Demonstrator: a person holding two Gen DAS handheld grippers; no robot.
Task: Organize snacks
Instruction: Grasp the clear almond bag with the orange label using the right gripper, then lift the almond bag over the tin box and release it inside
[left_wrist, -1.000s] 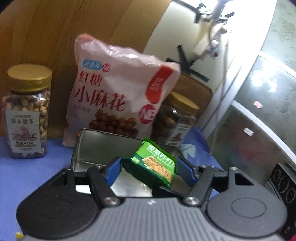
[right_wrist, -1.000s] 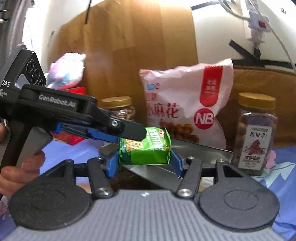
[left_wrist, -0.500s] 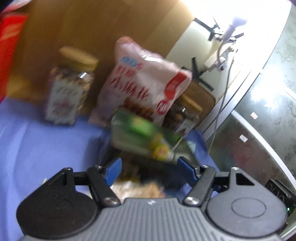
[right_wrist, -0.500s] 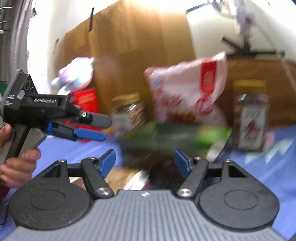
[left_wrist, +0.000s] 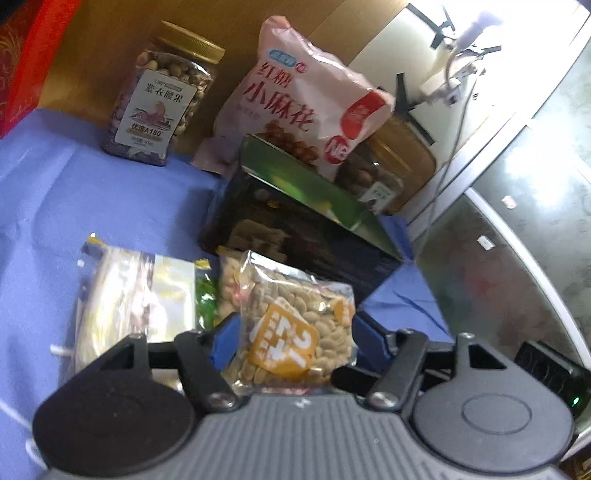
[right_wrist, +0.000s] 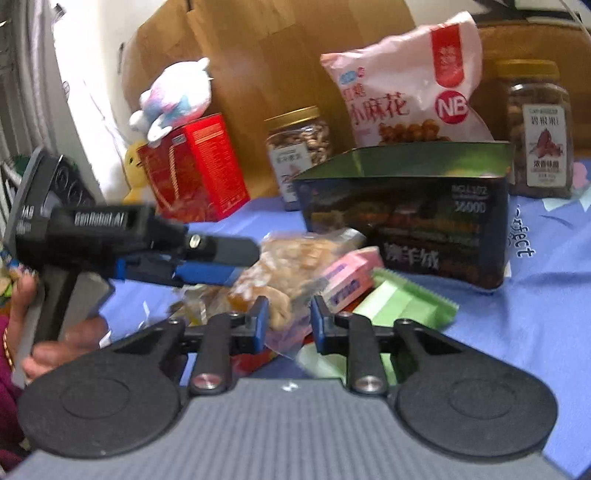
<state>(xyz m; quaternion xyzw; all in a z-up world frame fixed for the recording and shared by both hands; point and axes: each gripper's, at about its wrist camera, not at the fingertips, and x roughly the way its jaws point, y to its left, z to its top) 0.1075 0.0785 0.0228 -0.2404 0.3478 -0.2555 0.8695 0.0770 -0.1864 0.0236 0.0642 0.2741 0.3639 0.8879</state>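
Note:
A dark open tin box (left_wrist: 295, 236) (right_wrist: 406, 229) stands on the blue cloth. In front of it lies a pile of small snack packs. My left gripper (left_wrist: 293, 334) is open, its fingers on either side of a clear pack of pale nuts with an orange label (left_wrist: 295, 332). My right gripper (right_wrist: 288, 325) has its jaws close around the corner of a clear snack pack (right_wrist: 291, 273); whether it grips is unclear. A pink pack (right_wrist: 351, 277) and a light green pack (right_wrist: 410, 302) lie beside it. The left gripper's body (right_wrist: 147, 247) shows in the right wrist view.
A pink snack bag (left_wrist: 306, 107) (right_wrist: 406, 85) leans on brown cardboard behind the box. Gold-lidded nut jars (left_wrist: 162, 107) (right_wrist: 535, 129) stand on both sides. A red carton (right_wrist: 195, 170) with a plush toy (right_wrist: 177, 96) sits at the left. A clear wrapper (left_wrist: 136, 299) lies left.
Both grippers let go of the green packets over the box and dropped back and down to the snack pile. The right jaws have narrowed around a clear pack.

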